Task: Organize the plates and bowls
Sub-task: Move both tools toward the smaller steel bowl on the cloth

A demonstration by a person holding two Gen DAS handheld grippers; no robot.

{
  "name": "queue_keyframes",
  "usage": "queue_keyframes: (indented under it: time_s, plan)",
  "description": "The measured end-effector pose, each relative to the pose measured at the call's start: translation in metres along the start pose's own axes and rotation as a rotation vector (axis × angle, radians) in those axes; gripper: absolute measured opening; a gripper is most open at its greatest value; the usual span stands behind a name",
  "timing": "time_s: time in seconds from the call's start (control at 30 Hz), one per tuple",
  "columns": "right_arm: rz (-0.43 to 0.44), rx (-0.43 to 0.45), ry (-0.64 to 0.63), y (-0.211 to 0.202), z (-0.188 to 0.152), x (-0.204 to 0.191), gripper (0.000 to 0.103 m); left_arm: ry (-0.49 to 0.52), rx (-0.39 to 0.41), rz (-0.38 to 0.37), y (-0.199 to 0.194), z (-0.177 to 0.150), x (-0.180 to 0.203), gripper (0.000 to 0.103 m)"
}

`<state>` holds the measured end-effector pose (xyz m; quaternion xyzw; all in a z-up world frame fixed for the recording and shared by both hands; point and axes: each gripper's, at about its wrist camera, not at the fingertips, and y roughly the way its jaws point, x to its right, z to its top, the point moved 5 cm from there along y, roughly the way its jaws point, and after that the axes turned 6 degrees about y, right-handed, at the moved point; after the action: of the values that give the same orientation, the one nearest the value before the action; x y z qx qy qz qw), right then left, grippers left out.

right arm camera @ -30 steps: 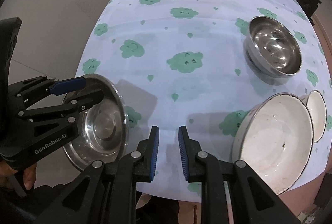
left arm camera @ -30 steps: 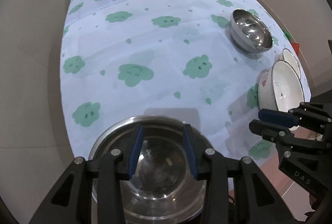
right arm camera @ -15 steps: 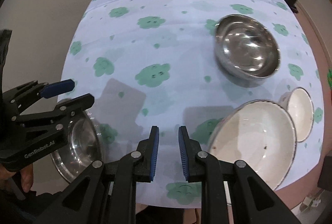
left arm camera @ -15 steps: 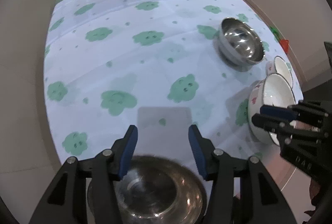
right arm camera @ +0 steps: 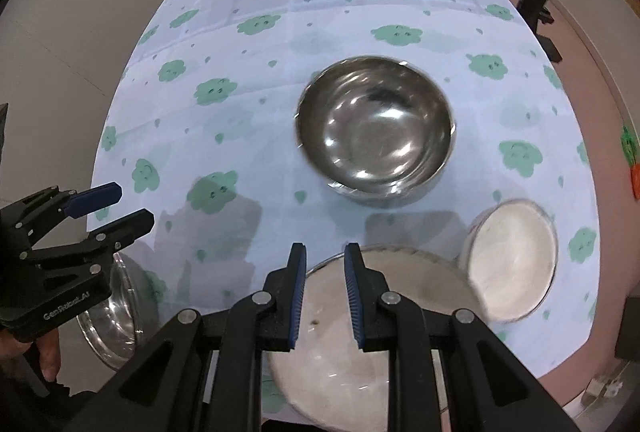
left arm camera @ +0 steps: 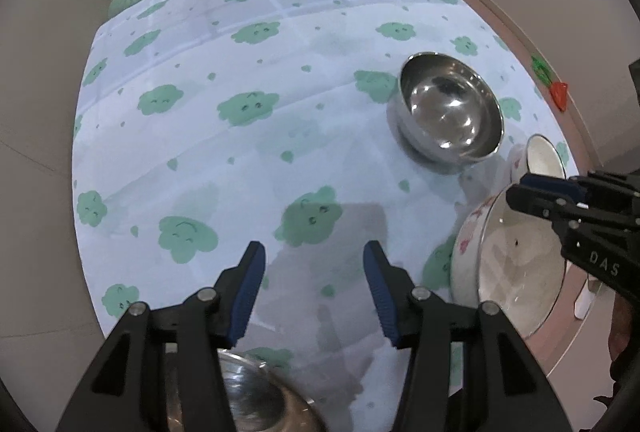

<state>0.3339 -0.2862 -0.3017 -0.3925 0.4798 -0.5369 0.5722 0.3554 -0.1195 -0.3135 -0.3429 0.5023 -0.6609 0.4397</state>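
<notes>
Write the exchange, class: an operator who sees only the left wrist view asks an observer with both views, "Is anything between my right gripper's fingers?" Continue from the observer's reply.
Observer: No. The right gripper has a narrow gap between its jaws with nothing in it, and its tips are over the far rim of the large white bowl.
Operator: The small white bowl is half hidden for me. Is anything in it?
Observer: The small white bowl shows whole here, and it is empty.
Operator: Where exactly is the steel dish below my view?
Observer: The steel dish sits at the near left edge of the tablecloth.
</notes>
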Motion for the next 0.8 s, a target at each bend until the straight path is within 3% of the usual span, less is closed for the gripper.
queue_keyframes:
  time_s: [0.37, 0.8]
  plan:
    - [0.022, 0.007, -0.014, 0.005, 0.030, 0.050, 0.028, -0.015, 0.013, 0.028, 0.004, 0.039, 0.041, 0.058]
    - [0.029, -0.016, 0.013, 0.028, 0.065, 0.085, 0.028, -0.019, 0.000, 0.045, 0.030, 0.082, 0.053, 0.058]
